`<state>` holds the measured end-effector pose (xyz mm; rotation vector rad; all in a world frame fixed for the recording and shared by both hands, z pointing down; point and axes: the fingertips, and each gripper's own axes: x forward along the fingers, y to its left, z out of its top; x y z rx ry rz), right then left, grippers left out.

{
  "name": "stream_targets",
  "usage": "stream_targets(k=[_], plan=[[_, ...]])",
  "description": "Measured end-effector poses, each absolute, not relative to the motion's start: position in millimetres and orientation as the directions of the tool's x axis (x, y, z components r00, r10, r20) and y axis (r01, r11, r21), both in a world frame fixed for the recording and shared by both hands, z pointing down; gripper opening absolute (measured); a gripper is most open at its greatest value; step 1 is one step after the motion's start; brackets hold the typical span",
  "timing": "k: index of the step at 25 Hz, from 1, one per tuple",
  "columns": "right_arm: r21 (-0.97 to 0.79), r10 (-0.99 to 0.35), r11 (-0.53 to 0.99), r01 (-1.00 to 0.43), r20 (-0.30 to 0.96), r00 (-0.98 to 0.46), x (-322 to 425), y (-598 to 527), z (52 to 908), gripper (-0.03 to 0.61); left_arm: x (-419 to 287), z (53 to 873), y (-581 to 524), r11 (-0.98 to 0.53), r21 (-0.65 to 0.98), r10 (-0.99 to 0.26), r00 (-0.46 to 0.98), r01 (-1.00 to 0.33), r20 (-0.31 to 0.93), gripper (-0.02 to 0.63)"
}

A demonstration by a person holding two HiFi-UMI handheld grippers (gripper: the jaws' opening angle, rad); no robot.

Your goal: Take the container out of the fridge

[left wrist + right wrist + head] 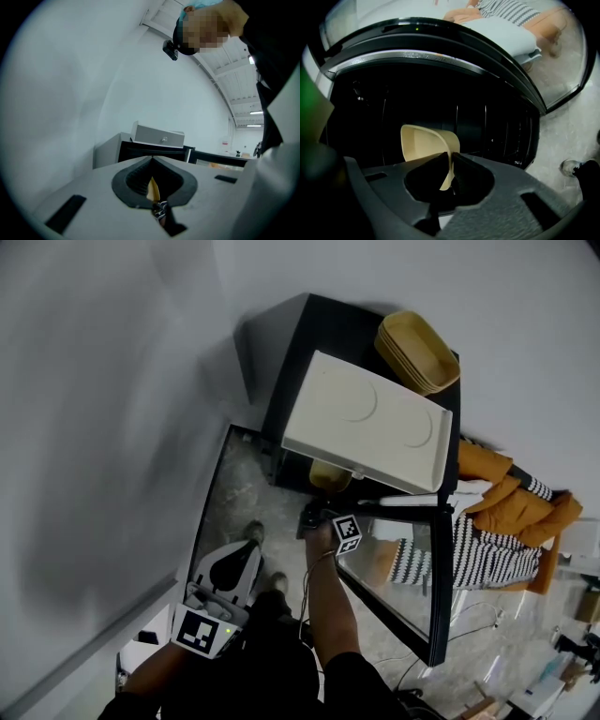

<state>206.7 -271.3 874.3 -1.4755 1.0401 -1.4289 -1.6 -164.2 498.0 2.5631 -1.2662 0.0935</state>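
A tan container (424,143) stands inside the dark fridge (487,122), its open mouth turned toward the right gripper view. My right gripper (450,154) is shut on the container's near rim, which runs as a thin edge between the two jaws. In the head view my right gripper (314,514) reaches into the fridge (309,343) under a white box, and the container (328,474) shows just past it. My left gripper (246,554) hangs low at the left, away from the fridge. In its own view the left gripper (151,160) has its jaws together with nothing held.
The fridge's glass door (394,587) stands swung open to the right of my right arm. A white box (366,423) and a stack of tan trays (417,352) lie on the fridge top. A person in orange and stripes (487,521) is beyond the door. A grey wall is at left.
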Motion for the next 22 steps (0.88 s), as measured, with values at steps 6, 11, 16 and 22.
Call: stream_targets(k=[6,11,16,22], plan=[[-0.923,-0.923,-0.386,0.004,0.386,0.007,203.8,-256.1,876.5,0.014,-0.9,493.1,-157.7,-0.564,0.228,-0.778,0.603,-0.794,0.174,0.003],[-0.915,-0.916,-0.402,0.030,0.402,-0.004,200.5,-245.9,870.9,0.014,0.6,479.8,-156.7,-0.556,0.211,-0.803,0.585,-0.804,0.114,0.003],[-0.899,-0.899,-0.438,0.025,0.437,-0.029,194.6,-226.3,864.9,0.014,9.1,464.2,-148.3,-0.572,0.201,-0.808,0.589,-0.795,0.032,0.003],[-0.890,-0.889,-0.456,0.017,0.455,-0.054,190.9,-191.7,854.0,0.014,17.3,482.5,-118.0,-0.573,0.202,-0.792,0.600,-0.794,0.113,0.003]])
